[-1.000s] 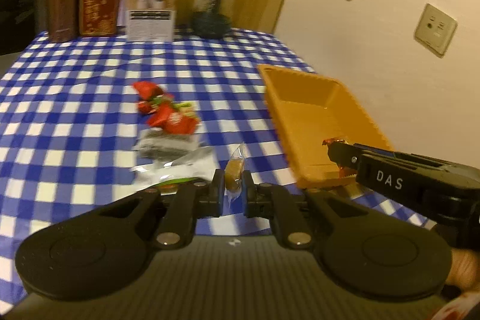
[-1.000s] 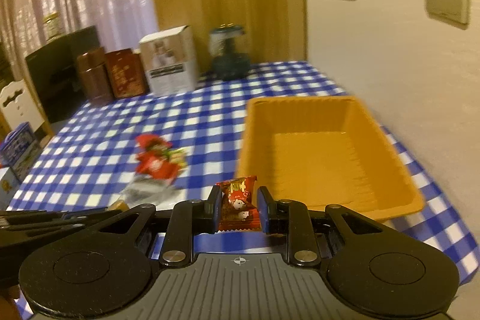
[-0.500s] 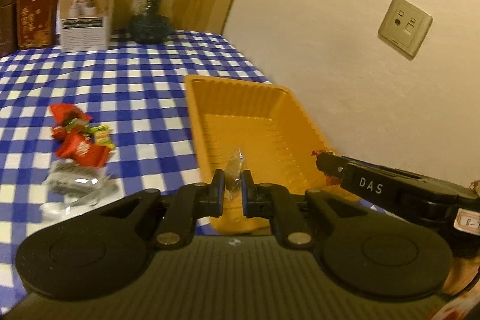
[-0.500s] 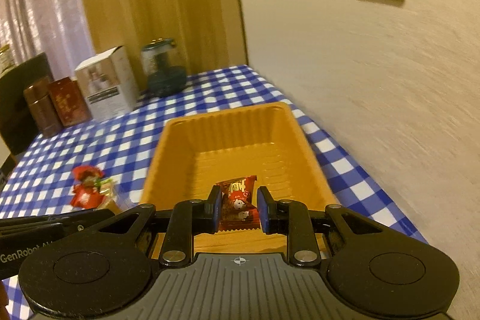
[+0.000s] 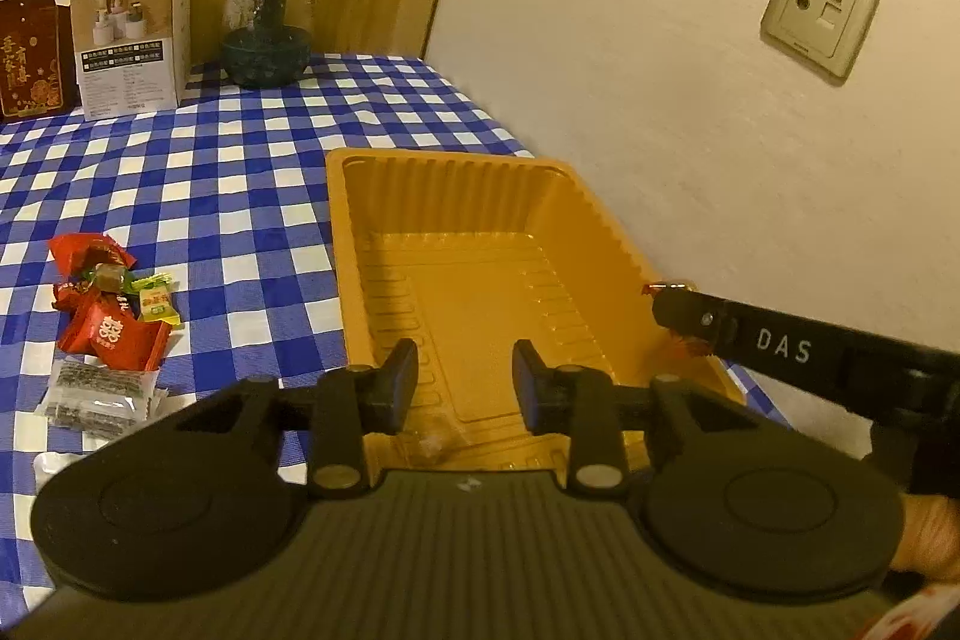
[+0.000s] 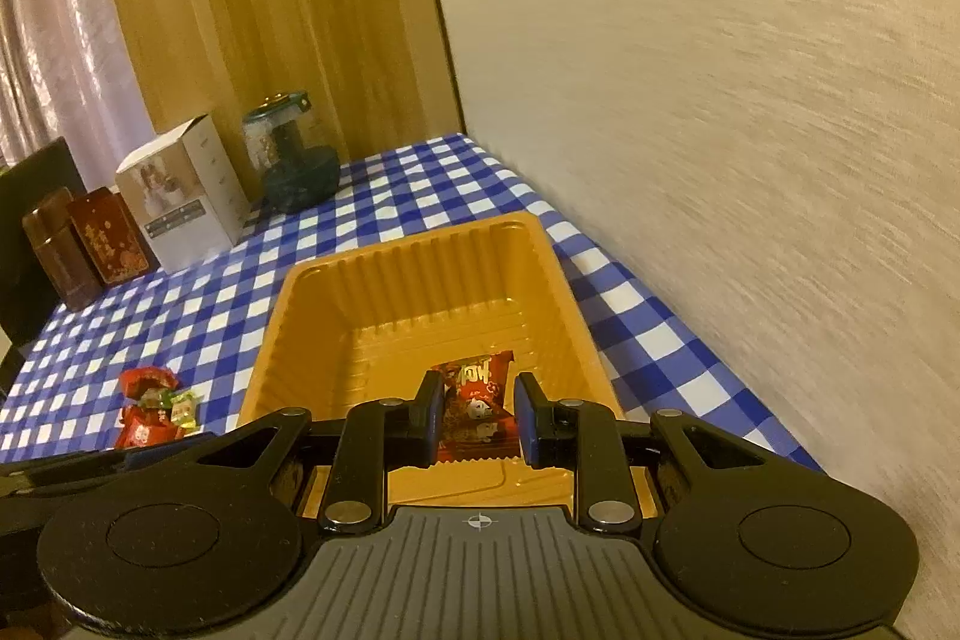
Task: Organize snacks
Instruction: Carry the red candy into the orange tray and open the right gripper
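An orange plastic tray (image 5: 480,196) sits on the blue checked tablecloth by the wall; it also shows in the right wrist view (image 6: 420,244). My left gripper (image 5: 461,379) is open over the tray's near end, and a small clear-wrapped candy (image 5: 432,443) lies in the tray just below it. My right gripper (image 6: 477,415) hangs over the tray with its jaws slightly parted around a red snack packet (image 6: 474,400); whether the pads still touch it is unclear. Its tip (image 5: 678,307) shows at the tray's right rim.
A pile of red, green and grey snack packets (image 5: 111,322) lies left of the tray. A white box (image 5: 129,34), a dark glass jar (image 5: 267,25) and brown boxes (image 5: 30,58) stand at the back. The wall (image 5: 720,130) runs close along the tray's right side.
Both grippers moved over the tray. My left gripper opened and dropped the clear-wrapped candy into the tray. My right jaws have parted a little around the red packet.
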Tool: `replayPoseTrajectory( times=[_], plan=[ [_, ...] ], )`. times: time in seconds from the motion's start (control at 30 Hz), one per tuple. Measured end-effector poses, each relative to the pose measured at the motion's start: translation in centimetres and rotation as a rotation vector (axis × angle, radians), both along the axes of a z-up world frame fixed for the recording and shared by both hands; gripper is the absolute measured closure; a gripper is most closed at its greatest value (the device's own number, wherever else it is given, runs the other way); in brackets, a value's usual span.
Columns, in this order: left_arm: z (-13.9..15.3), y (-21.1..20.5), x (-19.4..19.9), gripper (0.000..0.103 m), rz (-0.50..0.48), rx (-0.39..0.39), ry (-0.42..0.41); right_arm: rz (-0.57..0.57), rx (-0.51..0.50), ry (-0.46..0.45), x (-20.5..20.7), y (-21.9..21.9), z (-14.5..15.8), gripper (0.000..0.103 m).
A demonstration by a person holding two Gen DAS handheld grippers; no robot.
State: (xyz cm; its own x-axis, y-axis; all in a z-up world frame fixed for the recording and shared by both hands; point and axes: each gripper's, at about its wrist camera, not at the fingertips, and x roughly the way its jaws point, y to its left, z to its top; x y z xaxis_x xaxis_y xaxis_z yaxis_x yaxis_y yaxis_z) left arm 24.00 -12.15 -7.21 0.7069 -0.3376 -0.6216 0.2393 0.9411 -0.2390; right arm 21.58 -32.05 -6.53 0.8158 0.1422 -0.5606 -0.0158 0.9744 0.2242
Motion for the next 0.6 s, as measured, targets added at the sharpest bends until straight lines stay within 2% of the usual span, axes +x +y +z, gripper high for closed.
replayPoseTrajectory(
  times=[0.47,0.6],
  plan=[
    [0.2,4.1,-3.2,0.072,0.097,0.016,-0.002,0.039,0.039,0.035,0.4,1.3,-0.4,0.077],
    [0.2,4.7,-3.2,0.072,0.106,0.011,0.005,0.062,0.104,0.043,0.8,1.5,-0.5,0.076]
  ],
)
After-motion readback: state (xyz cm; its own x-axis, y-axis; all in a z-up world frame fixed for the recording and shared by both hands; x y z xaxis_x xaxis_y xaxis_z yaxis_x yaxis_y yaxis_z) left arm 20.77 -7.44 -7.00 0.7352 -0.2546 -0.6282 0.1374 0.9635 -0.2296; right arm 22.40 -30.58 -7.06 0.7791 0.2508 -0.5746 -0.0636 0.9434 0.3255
